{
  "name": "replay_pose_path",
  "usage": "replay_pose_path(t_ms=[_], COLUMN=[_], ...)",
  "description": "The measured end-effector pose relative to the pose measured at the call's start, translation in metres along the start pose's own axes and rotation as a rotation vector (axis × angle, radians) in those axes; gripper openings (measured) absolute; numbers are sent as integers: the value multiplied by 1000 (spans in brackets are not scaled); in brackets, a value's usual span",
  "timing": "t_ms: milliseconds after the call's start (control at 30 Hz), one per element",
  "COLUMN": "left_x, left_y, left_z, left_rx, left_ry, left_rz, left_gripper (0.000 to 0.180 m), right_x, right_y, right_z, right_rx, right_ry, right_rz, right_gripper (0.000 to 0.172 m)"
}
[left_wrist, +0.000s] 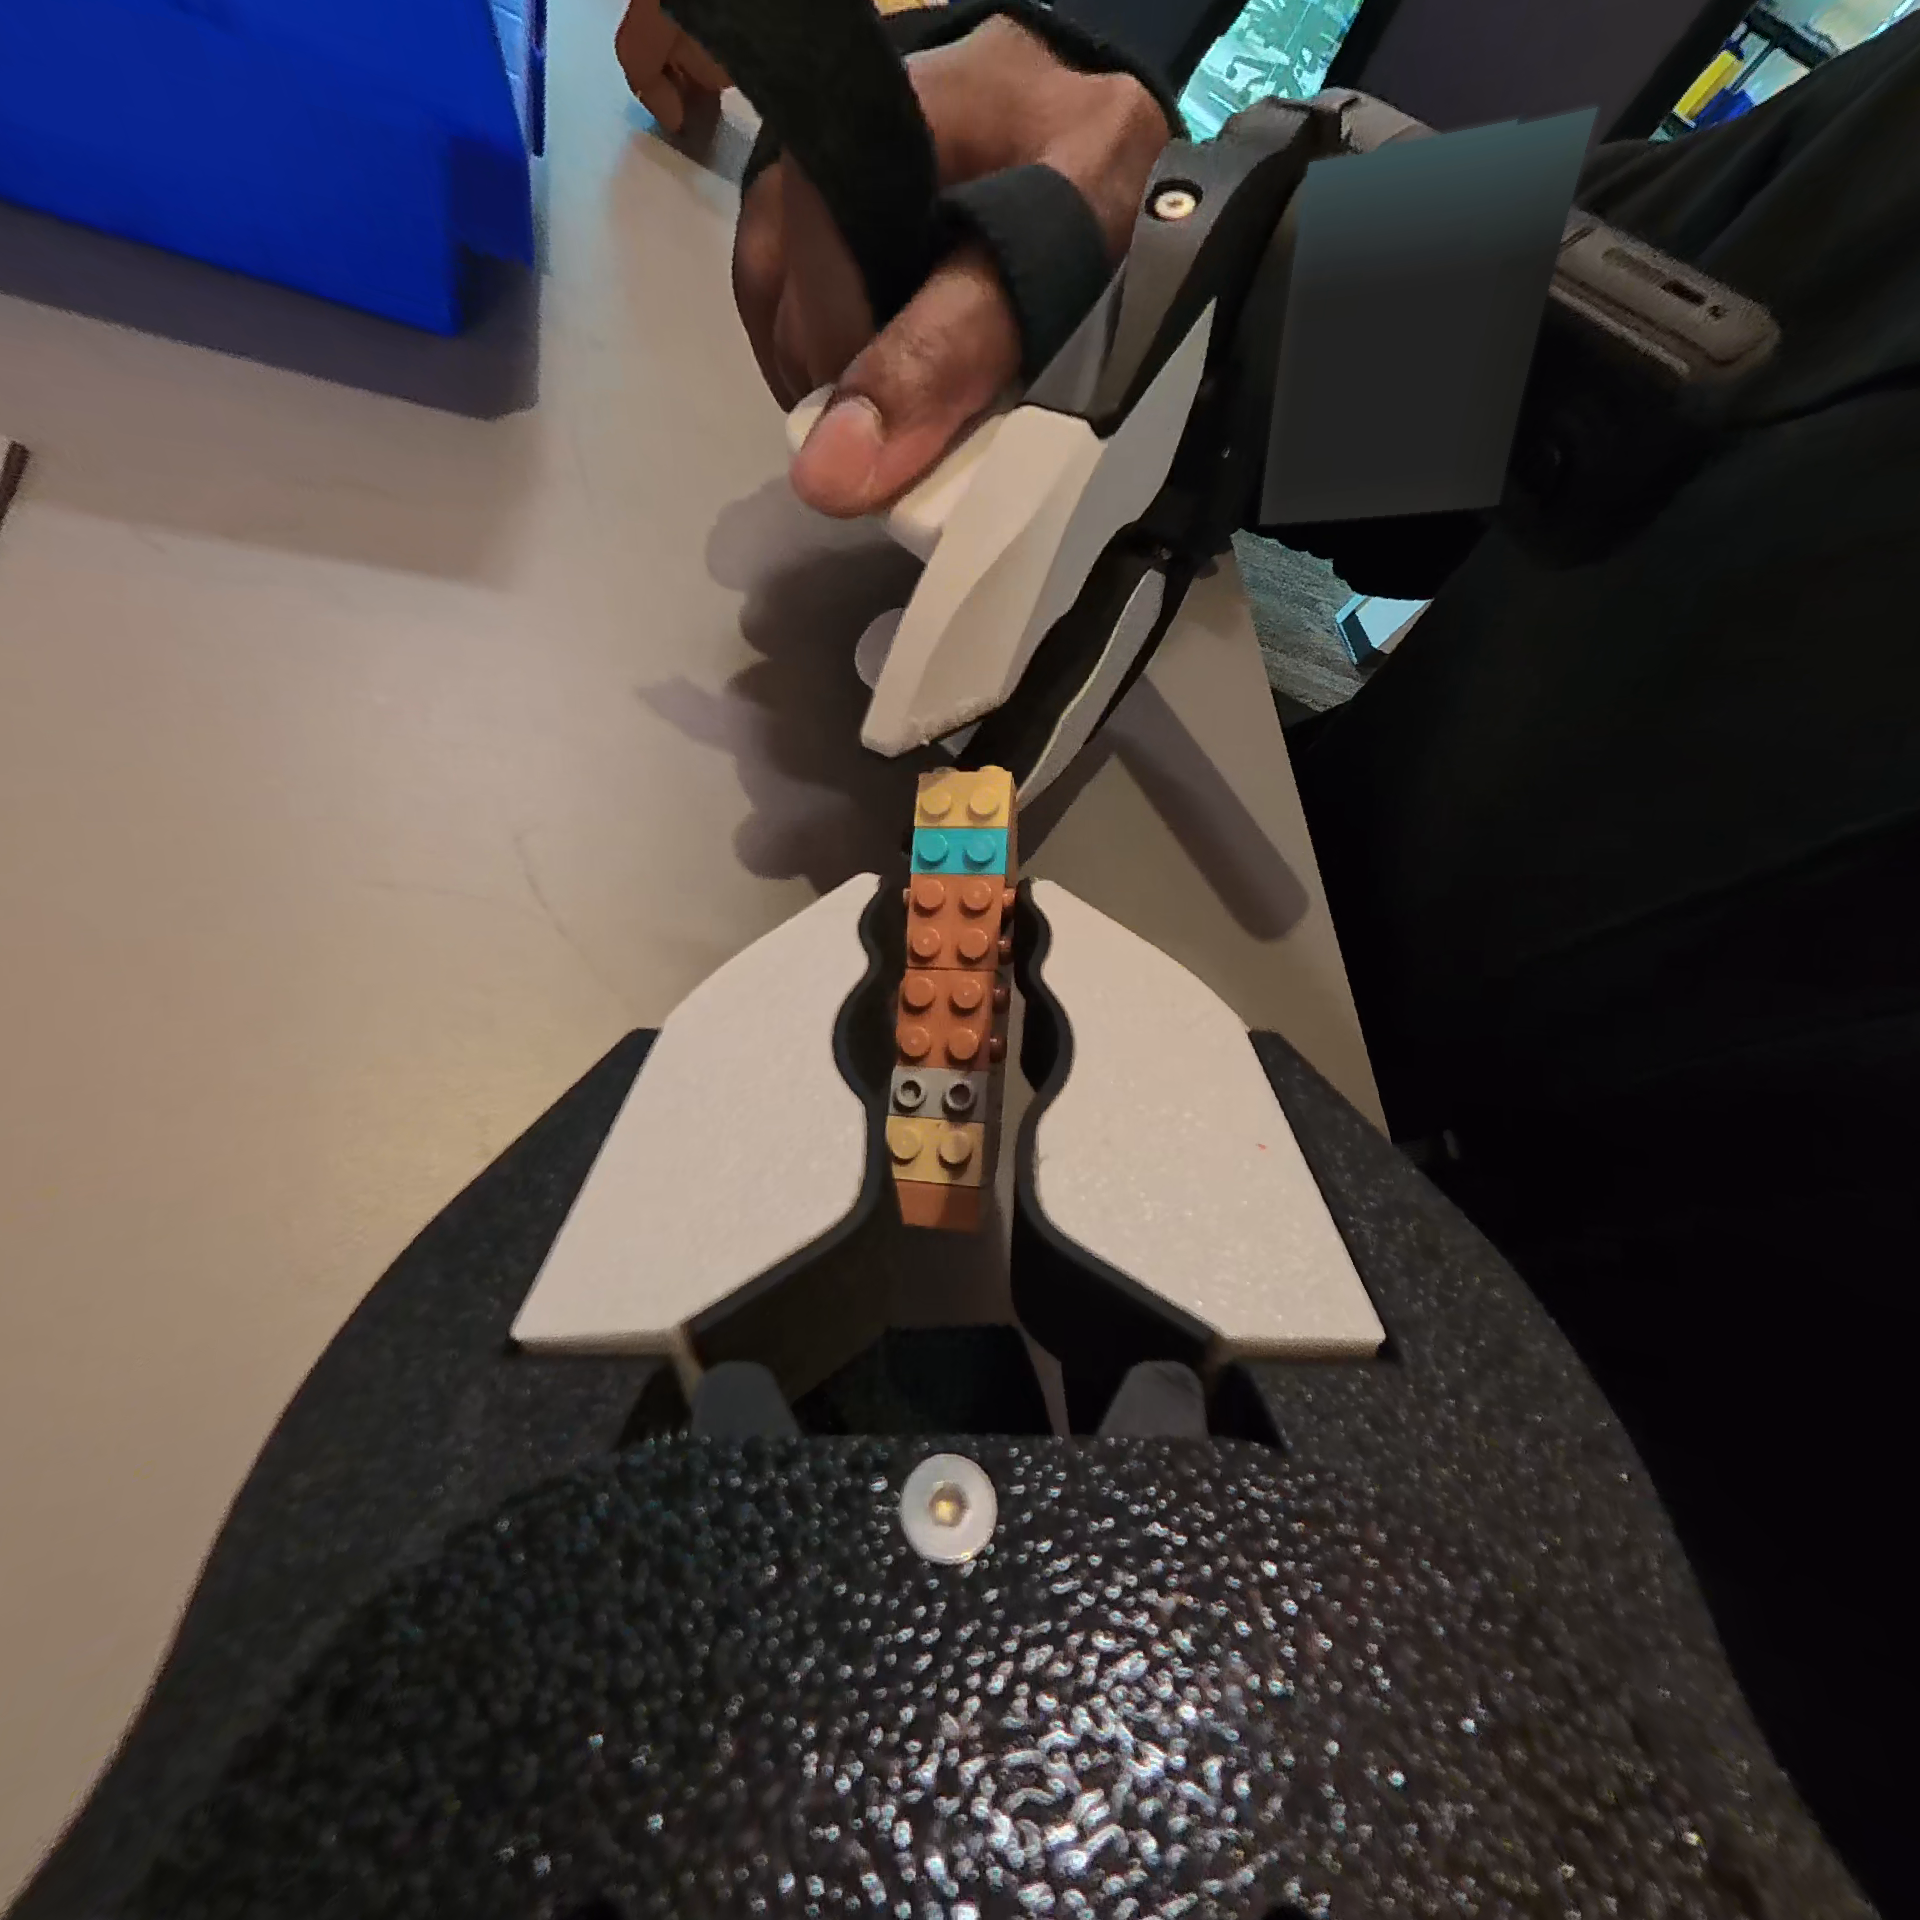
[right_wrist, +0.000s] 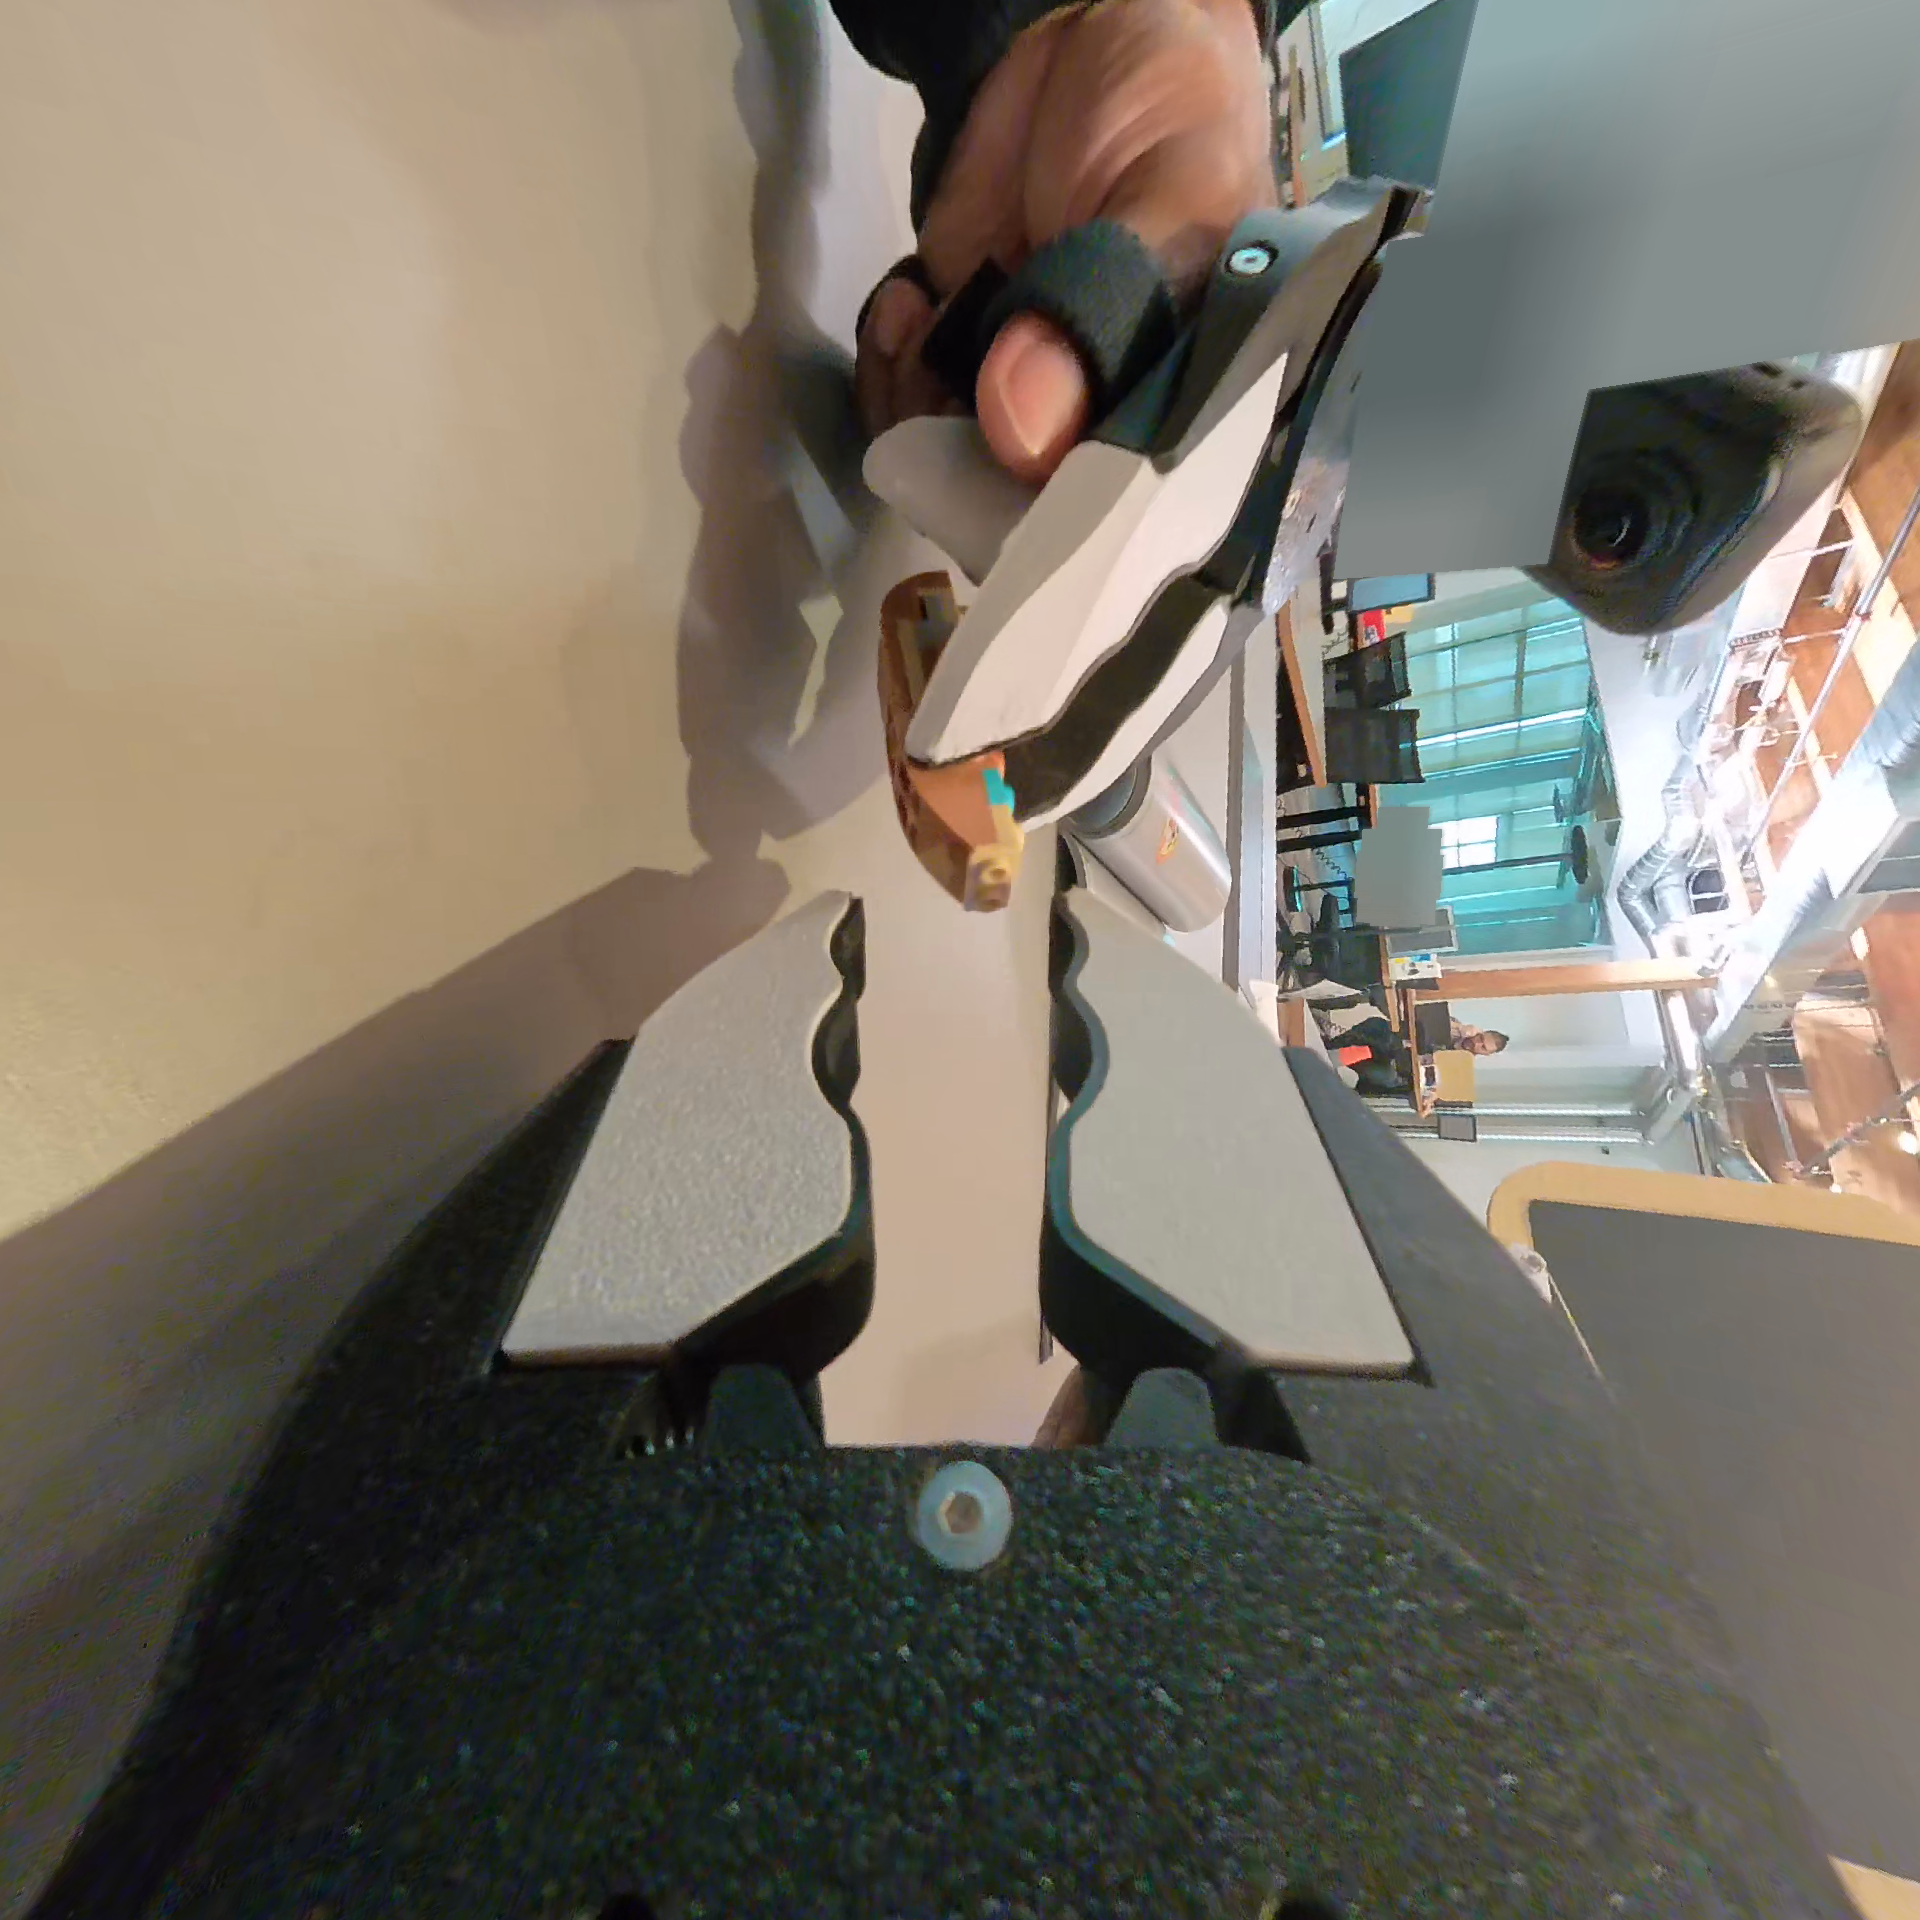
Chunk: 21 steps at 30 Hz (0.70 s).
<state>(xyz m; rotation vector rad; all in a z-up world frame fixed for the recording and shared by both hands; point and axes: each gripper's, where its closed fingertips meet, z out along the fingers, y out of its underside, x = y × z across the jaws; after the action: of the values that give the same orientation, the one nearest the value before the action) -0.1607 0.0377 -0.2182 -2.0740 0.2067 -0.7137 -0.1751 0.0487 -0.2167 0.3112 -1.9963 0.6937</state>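
A brick strip (left_wrist: 951, 997) (tan, teal, orange, grey) is clamped by the left gripper (left_wrist: 951, 894); the right gripper (right_wrist: 956, 914) is held open just beside it over the table (left_wrist: 312, 831).

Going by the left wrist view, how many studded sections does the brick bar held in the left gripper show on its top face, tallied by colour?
Brick bar clamped in the left gripper, top face:
Tan sections: 2
Teal section: 1
Orange-brown sections: 2
Grey section: 1
Total: 6
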Motion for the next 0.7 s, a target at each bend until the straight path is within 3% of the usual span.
replay_pose_path(t_ms=[100,200,700], left_x=[2,5,2], left_y=[2,1,6], left_z=[2,4,6], left_rx=[-16,-15,-40], left_ry=[4,10,-26], left_rz=[13,23,46], left_gripper=[19,19,19], right_x=[-1,-2,-6], right_y=[-4,-8,-3], right_z=[1,2,5], right_rx=[10,25,-10], right_ry=[0,5,-31], right_rz=[-9,-19,-16], right_gripper=[31,17,14])
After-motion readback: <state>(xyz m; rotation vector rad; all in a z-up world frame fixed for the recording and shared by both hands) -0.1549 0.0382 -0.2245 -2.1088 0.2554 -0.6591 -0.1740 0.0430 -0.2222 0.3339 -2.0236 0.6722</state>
